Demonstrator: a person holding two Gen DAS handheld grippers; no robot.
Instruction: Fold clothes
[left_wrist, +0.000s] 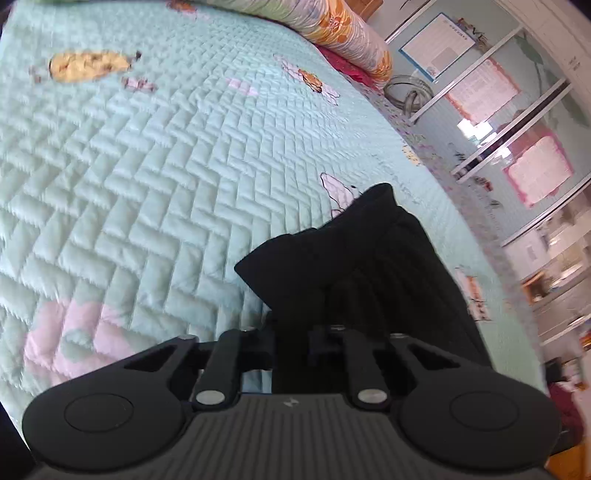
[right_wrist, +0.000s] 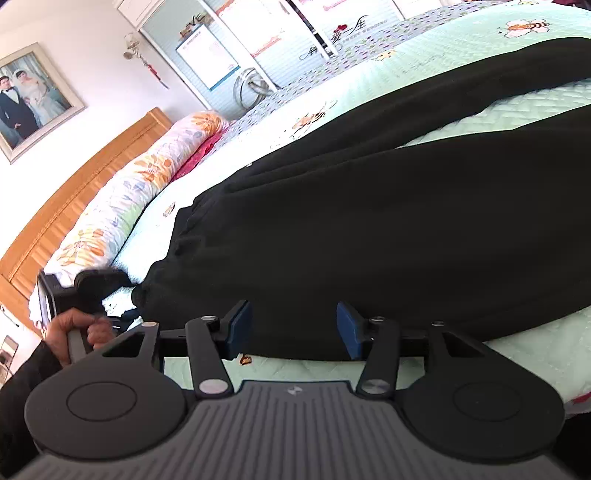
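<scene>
Black ribbed trousers (right_wrist: 369, 221) on quilted bedspread (left_wrist: 147, 166); left gripper (left_wrist: 291, 343) clamps cuff, right gripper (right_wrist: 293, 332) agape, empty.

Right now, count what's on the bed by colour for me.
Black: 1, the trousers
Floral: 1, the rolled quilt
Red: 1, a cloth beside the quilt
Total: 3, lying on the mint bedspread
</scene>
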